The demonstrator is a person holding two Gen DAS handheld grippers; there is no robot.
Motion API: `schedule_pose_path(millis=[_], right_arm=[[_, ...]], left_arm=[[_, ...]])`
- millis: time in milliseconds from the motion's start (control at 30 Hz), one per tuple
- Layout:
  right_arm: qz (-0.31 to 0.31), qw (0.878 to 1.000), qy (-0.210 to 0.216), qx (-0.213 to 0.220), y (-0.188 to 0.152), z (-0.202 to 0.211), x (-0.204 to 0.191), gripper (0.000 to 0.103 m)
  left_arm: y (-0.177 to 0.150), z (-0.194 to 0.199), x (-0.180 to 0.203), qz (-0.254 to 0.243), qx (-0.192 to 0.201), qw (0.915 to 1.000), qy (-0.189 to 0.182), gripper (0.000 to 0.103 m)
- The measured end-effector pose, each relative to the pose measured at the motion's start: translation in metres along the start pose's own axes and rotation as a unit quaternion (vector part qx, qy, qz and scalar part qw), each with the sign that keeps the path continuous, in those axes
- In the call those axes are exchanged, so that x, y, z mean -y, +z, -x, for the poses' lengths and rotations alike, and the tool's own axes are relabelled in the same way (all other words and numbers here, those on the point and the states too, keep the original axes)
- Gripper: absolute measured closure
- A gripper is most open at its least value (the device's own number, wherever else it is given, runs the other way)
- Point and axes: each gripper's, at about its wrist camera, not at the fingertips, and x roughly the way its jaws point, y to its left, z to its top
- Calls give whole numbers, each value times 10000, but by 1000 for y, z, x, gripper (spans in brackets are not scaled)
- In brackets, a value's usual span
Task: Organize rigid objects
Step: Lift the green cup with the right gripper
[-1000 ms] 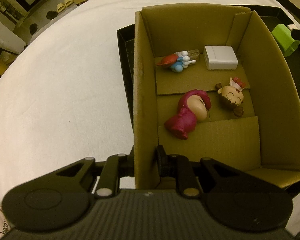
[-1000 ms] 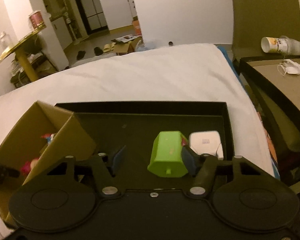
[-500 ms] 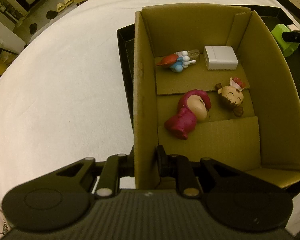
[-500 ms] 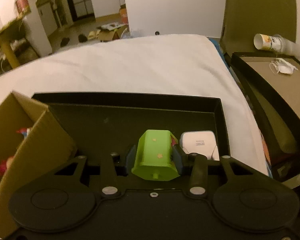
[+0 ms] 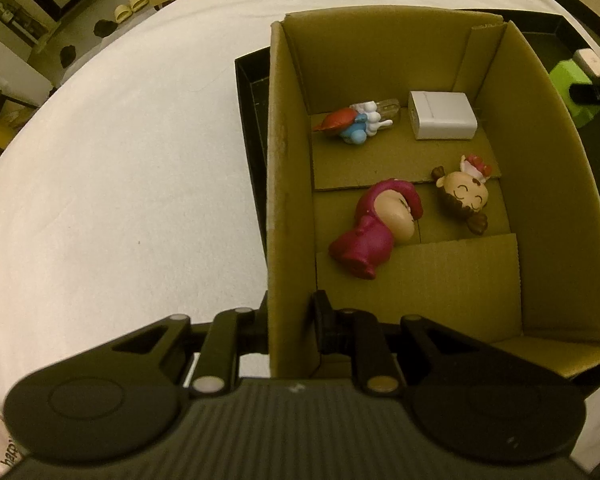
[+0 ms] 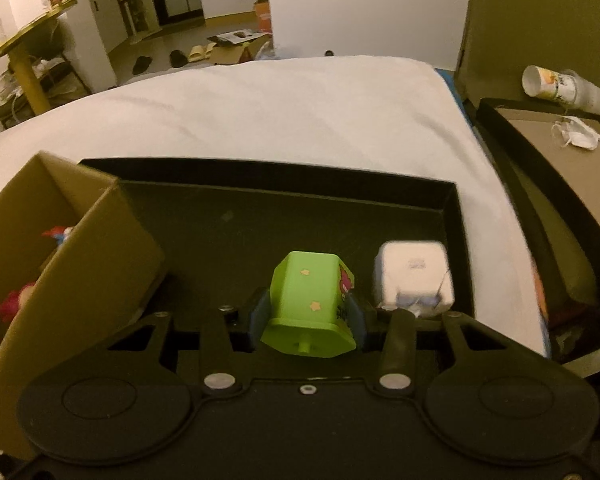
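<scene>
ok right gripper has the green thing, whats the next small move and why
Probably lift the green toy a little and carry it left toward the cardboard box. The right gripper is shut on it, while the left gripper clamps the box wall. The box already holds other toys, and its top is open.

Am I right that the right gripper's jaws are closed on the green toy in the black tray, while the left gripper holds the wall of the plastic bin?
Not quite: the left gripper holds the wall of a cardboard box, not a plastic bin, as the left wrist view shows. The rest stands: the right gripper is closed on the green toy in the black tray.
</scene>
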Motion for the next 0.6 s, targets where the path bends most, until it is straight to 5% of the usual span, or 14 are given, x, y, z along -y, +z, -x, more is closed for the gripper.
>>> schedule_pose_path(millis=[600], right_arm=[[-235, 9963, 785, -261, -4, -4, -23, 52]], left_arm=[[1, -1, 0, 21, -28, 10000, -4, 86]])
